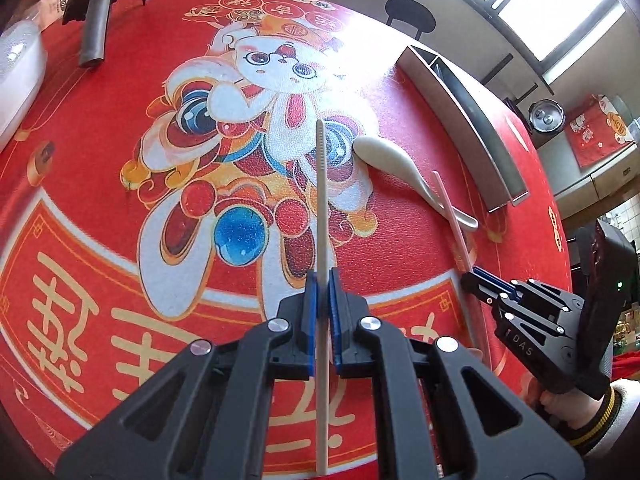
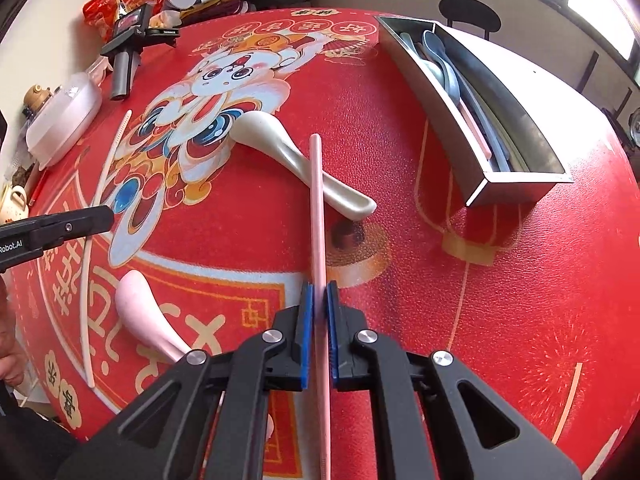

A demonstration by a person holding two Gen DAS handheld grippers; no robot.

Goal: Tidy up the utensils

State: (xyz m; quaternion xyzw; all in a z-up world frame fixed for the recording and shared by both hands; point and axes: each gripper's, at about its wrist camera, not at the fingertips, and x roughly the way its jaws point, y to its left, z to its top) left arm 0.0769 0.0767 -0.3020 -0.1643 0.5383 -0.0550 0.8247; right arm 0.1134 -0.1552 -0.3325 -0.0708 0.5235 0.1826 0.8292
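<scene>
Blue-padded jaws on both grippers are clamped on chopsticks over the red-covered bench (image 2: pixel 500 280).

The left gripper (image 1: pixel 322 280) pinches a cream chopstick (image 1: pixel 321 200) — its ridged tip points straight ahead of the jaws. The right gripper (image 2: pixel 319 292) pinches a pink chopstick (image 2: pixel 317 200) whose tip crosses the handle of a white spoon (image 2: pixel 280 148). Ahead and right of these jaws stands the steel tray (image 2: pixel 516 190) near the bench edge, with open cloth between. A pink spoon (image 2: pixel 140 308) lies left of the jaws.
</scene>
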